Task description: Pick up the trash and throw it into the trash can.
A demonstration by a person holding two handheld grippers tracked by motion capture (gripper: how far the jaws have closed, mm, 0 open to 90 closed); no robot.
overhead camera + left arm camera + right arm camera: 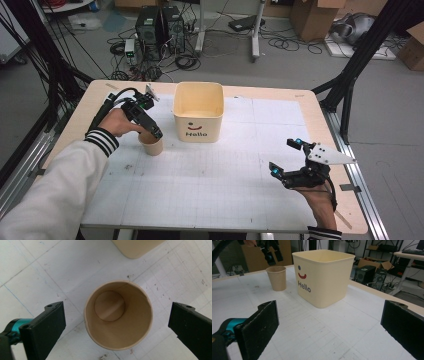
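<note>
Two grippers: we see the left gripper (155,134) poised right over the paper cup (152,146), and the right gripper (285,159) resting well apart, low over the tabletop (225,180), aimed at the bin.
Tabletop: white gridded sheet, scuffed and speckled; it should give the cup a flat, steady seat.
Bin: cream square bin (198,112) printed "Hello", standing just beside the cup; from above we can't make out anything lying inside it.
Paper cup: upright on the tabletop, left of the bin, mouth open and nothing inside it (117,314).
Handling: we judge it very light, thin-walled and easy to crush or tip, so a gentle squeeze is all it can take.
Where to hold: across the rim or upper wall, one finger on each side.
Left fingers: spread wide (45,327), straddling the cup, touching neither side.
Right fingers: likewise wide apart (259,325), nothing between them.
Hard to tell: how far above the rim the left fingers sit; the cup's outer wall is hidden in the left gripper view, and its base seam is only faintly visible.
</note>
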